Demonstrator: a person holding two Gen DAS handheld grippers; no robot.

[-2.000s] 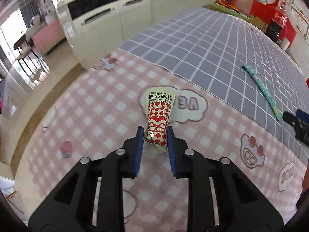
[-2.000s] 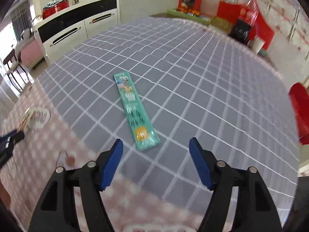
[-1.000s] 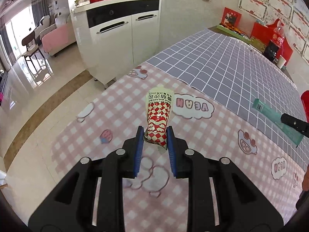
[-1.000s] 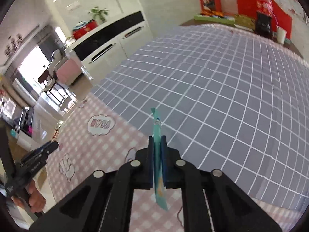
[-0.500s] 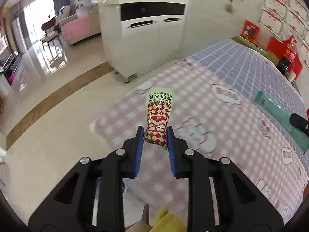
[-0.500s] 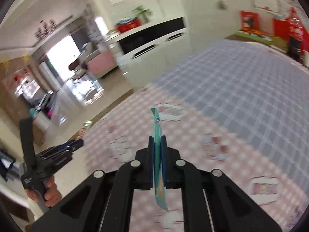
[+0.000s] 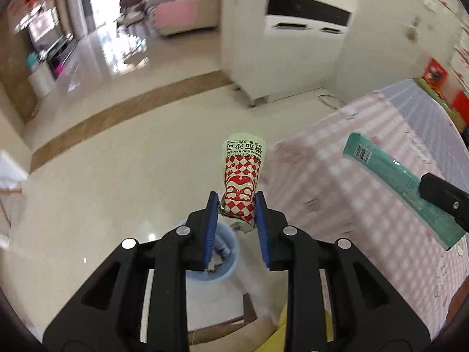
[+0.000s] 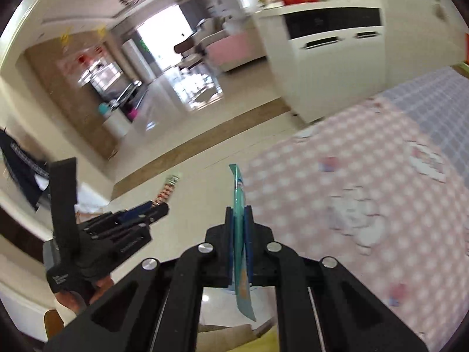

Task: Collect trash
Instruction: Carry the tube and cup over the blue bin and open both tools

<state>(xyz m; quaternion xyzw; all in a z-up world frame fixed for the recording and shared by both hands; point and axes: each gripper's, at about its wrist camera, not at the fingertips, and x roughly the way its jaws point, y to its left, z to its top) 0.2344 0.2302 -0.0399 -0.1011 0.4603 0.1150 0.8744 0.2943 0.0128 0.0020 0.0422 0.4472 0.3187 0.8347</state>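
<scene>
My left gripper (image 7: pixel 236 205) is shut on a red-and-white checked sauce packet (image 7: pixel 241 180), held in the air past the table's edge. A light blue trash bin (image 7: pixel 225 248) stands on the floor below it, partly hidden by the fingers. My right gripper (image 8: pixel 239 215) is shut on a long teal wrapper (image 8: pixel 239 202), seen edge-on. The teal wrapper (image 7: pixel 392 176) also shows at the right of the left wrist view, over the pink tablecloth. The left gripper (image 8: pixel 155 206) with the packet (image 8: pixel 167 189) shows at the left of the right wrist view.
The table with a pink checked cloth (image 7: pixel 351 182) lies to the right, a grey grid cloth (image 8: pixel 433 96) beyond it. A white cabinet (image 7: pixel 287 55) stands behind. Cream floor (image 7: pixel 102 176) spreads to the left. A chair back (image 7: pixel 234 334) is at the bottom.
Both grippers have swung left, off the table and over the floor, each still holding its piece. The blue bin has come into view under the left gripper.
</scene>
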